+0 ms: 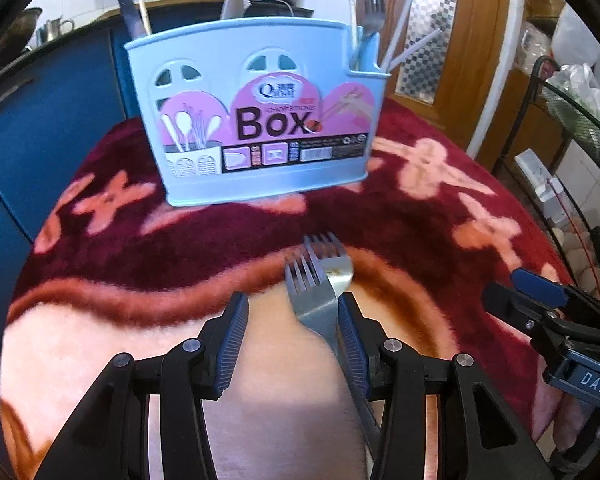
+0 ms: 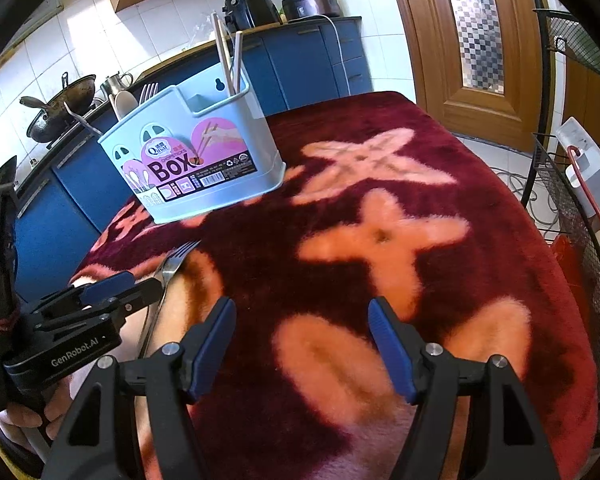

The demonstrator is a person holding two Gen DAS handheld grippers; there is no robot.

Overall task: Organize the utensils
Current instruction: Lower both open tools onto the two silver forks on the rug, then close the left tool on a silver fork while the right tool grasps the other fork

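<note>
A light blue plastic utensil box (image 1: 256,120) with a pink "Box" label stands at the far side of the red flowered blanket (image 1: 420,216). It holds a knife, a spoon, forks and chopsticks. Two steel forks (image 1: 314,288) lie overlapped on the blanket, tines toward the box. My left gripper (image 1: 294,300) is open and set down around them, the handles running along its right pad (image 1: 352,340) and a wide gap to the left pad. My right gripper (image 2: 302,312) hangs open over bare blanket with nothing in it. The right wrist view shows the box (image 2: 196,160), forks (image 2: 176,260) and left gripper (image 2: 140,286) at its left.
Blue kitchen cabinets (image 2: 312,60) and a counter with a wok (image 2: 56,108) run behind the table. A wooden door (image 2: 472,40) stands at the back right. A black wire rack (image 2: 564,184) is close to the table's right edge. My right gripper (image 1: 512,290) shows at the left wrist view's right edge.
</note>
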